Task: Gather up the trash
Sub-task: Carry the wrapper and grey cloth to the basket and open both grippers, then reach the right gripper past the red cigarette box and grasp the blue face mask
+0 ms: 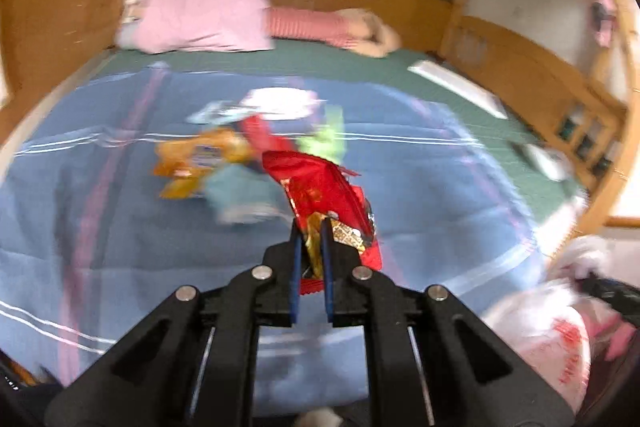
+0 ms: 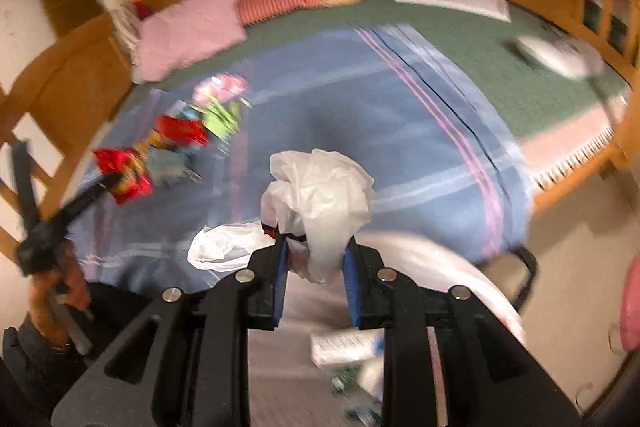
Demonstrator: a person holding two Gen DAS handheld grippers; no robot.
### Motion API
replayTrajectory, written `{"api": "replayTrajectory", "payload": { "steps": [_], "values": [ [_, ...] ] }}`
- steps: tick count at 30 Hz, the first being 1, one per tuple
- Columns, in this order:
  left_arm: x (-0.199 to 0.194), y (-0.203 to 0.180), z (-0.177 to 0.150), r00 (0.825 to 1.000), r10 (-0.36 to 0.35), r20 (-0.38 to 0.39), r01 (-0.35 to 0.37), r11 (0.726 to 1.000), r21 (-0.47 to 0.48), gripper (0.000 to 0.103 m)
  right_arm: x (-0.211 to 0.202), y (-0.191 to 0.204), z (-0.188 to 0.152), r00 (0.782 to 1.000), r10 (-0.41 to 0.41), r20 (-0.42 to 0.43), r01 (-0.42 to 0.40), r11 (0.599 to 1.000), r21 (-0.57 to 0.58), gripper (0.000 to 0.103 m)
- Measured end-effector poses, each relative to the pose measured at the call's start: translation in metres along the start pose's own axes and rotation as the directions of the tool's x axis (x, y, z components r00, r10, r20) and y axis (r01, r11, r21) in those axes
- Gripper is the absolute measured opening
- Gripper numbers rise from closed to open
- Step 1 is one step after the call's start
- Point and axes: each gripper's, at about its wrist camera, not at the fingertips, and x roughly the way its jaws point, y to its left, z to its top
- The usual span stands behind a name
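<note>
Jaws clamped: red wrapper (image 1: 320, 187), white bag (image 2: 320, 199)

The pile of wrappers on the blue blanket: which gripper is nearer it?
Left. The left gripper holds a red wrapper just beside the pile; the right gripper, clamping the white bag, sits farther off.

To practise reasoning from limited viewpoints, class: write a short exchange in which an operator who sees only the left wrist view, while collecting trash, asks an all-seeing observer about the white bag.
Operator: My jaws grip a red wrapper. What holds the white bag at my lower right?
Observer: The right gripper is shut on a bunched fold of it.
Operator: Anything in it?
Observer: A white packet seems to lie in its open mouth, below those jaws.
</note>
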Motion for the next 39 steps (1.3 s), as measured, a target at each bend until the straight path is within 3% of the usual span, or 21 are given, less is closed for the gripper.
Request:
{"api": "replayTrajectory", "payload": {
  "steps": [3, 5, 7, 9, 10, 11, 14, 18, 20, 21, 22, 24, 25, 27, 29, 31, 33, 35, 36, 37, 39],
  "values": [
    [-0.005, -0.030, -0.016, 0.983, -0.172, -0.060, 0.172, 0.985, -0.007, 0.010, 0.002, -0.027, -0.023, 0.997, -0.013, -0.080, 0.017, 0.998, 0.055, 0.025],
    [-0.003, -0.051, -0.027, 0.950, -0.289, -0.118, 0.290, 0.957, -0.008, 0.010, 0.009, -0.042, -0.042, 0.988, -0.027, -0.153, 0.041, 0.995, 0.088, 0.025],
    [-0.003, -0.072, -0.035, 0.938, -0.313, -0.152, 0.325, 0.944, 0.058, 0.010, 0.020, -0.049, -0.057, 0.967, -0.076, -0.242, 0.100, 0.991, 0.090, 0.026],
    [-0.003, -0.090, -0.043, 0.934, -0.309, -0.182, 0.333, 0.934, 0.126, 0.010, 0.027, -0.057, -0.070, 0.942, -0.115, -0.315, 0.154, 0.983, 0.103, 0.030],
    [-0.003, -0.097, -0.047, 0.925, -0.321, -0.204, 0.352, 0.925, 0.142, 0.010, 0.026, -0.061, -0.072, 0.941, -0.108, -0.322, 0.155, 0.980, 0.122, 0.036],
    [-0.002, -0.103, -0.051, 0.914, -0.337, -0.226, 0.373, 0.916, 0.145, 0.010, 0.020, -0.066, -0.071, 0.947, -0.087, -0.311, 0.143, 0.977, 0.161, 0.045],
    [0.005, -0.119, -0.067, 0.869, -0.394, -0.300, 0.448, 0.883, 0.140, 0.010, -0.006, -0.075, -0.059, 0.978, -0.059, -0.200, 0.106, 0.966, 0.234, 0.055],
    [0.007, -0.149, -0.091, 0.843, -0.386, -0.374, 0.491, 0.835, 0.247, 0.012, -0.040, -0.075, -0.038, 0.994, -0.110, -0.013, 0.110, 0.962, 0.250, 0.060],
    [0.006, -0.157, -0.100, 0.839, -0.371, -0.398, 0.499, 0.817, 0.290, 0.030, -0.044, -0.076, -0.033, 0.995, -0.100, 0.025, 0.090, 0.959, 0.270, 0.060],
    [0.005, -0.160, -0.104, 0.851, -0.346, -0.394, 0.482, 0.813, 0.327, 0.048, -0.043, -0.078, -0.030, 0.995, -0.093, 0.030, 0.081, 0.957, 0.279, 0.060],
    [0.001, -0.161, -0.105, 0.865, -0.327, -0.381, 0.463, 0.813, 0.353, 0.056, -0.042, -0.078, -0.029, 0.996, -0.088, 0.034, 0.074, 0.955, 0.287, 0.060],
    [-0.004, -0.158, -0.100, 0.897, -0.290, -0.335, 0.414, 0.816, 0.402, 0.061, -0.040, -0.073, -0.028, 0.994, -0.101, 0.033, 0.087, 0.955, 0.284, 0.060],
    [-0.008, -0.153, -0.093, 0.912, -0.275, -0.304, 0.386, 0.824, 0.414, 0.069, -0.039, -0.072, -0.027, 0.993, -0.112, 0.031, 0.099, 0.956, 0.276, 0.060],
    [-0.013, -0.137, -0.073, 0.947, -0.237, -0.215, 0.308, 0.854, 0.418, 0.078, -0.032, -0.063, -0.022, 0.992, -0.126, 0.030, 0.114, 0.960, 0.254, 0.060],
    [-0.019, -0.109, -0.047, 0.984, -0.151, -0.091, 0.175, 0.899, 0.401, 0.081, -0.026, -0.049, -0.013, 0.992, -0.117, 0.037, 0.106, 0.969, 0.225, 0.060],
    [-0.017, -0.075, -0.020, 1.000, -0.020, 0.001, 0.019, 0.940, 0.341, 0.084, -0.015, -0.032, -0.002, 0.994, -0.101, 0.048, 0.091, 0.978, 0.190, 0.060],
    [-0.009, -0.037, 0.007, 0.992, 0.122, 0.035, -0.127, 0.960, 0.249, 0.084, -0.001, -0.015, 0.013, 0.995, -0.073, 0.063, 0.062, 0.985, 0.160, 0.060],
    [-0.001, 0.020, 0.030, 0.961, 0.274, 0.031, -0.276, 0.959, 0.071, 0.084, 0.021, 0.011, 0.034, 0.996, -0.041, 0.080, 0.032, 0.993, 0.117, 0.060],
    [0.003, 0.046, 0.036, 0.942, 0.337, 0.007, -0.336, 0.941, -0.023, 0.084, 0.030, 0.023, 0.041, 0.996, -0.028, 0.085, 0.019, 0.995, 0.099, 0.060],
    [0.007, 0.081, 0.040, 0.915, 0.400, -0.043, -0.402, 0.904, -0.146, 0.084, 0.044, 0.041, 0.052, 0.996, 0.000, 0.087, -0.006, 0.997, 0.071, 0.060],
    [0.012, 0.134, 0.034, 0.866, 0.469, -0.172, -0.499, 0.798, -0.338, 0.084, 0.072, 0.074, 0.068, 0.996, 0.055, 0.071, -0.057, 0.998, 0.025, 0.060]
  ]
}}
